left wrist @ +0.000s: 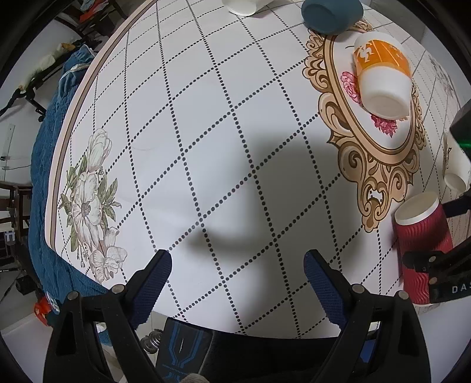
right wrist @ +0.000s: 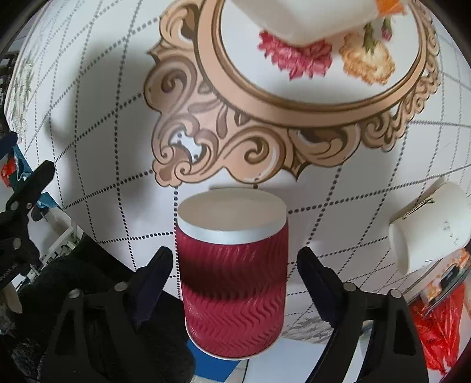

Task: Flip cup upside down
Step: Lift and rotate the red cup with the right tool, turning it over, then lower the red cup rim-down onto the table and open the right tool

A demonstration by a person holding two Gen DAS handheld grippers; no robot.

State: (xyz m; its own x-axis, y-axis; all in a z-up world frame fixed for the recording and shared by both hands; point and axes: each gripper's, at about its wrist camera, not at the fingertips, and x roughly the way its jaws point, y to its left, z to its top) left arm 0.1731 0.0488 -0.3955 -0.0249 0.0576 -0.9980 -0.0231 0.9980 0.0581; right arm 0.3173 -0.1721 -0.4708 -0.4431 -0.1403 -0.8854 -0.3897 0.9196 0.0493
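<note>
A red ribbed paper cup [right wrist: 232, 274] stands upside down at the near table edge, its white recessed base facing up. My right gripper [right wrist: 235, 280] is open, its fingers on either side of the cup with small gaps. The cup also shows at the right of the left wrist view [left wrist: 424, 247], with the right gripper's black fingers [left wrist: 432, 262] around it. My left gripper [left wrist: 238, 280] is open and empty above the table's front edge.
An orange and white cup [left wrist: 382, 76] stands upside down on the ornate oval print. A white cup [right wrist: 426, 229] lies at the right. A teal object [left wrist: 331, 14] and another white cup [left wrist: 241, 7] sit at the far side. A blue cloth [left wrist: 50, 176] hangs off the left edge.
</note>
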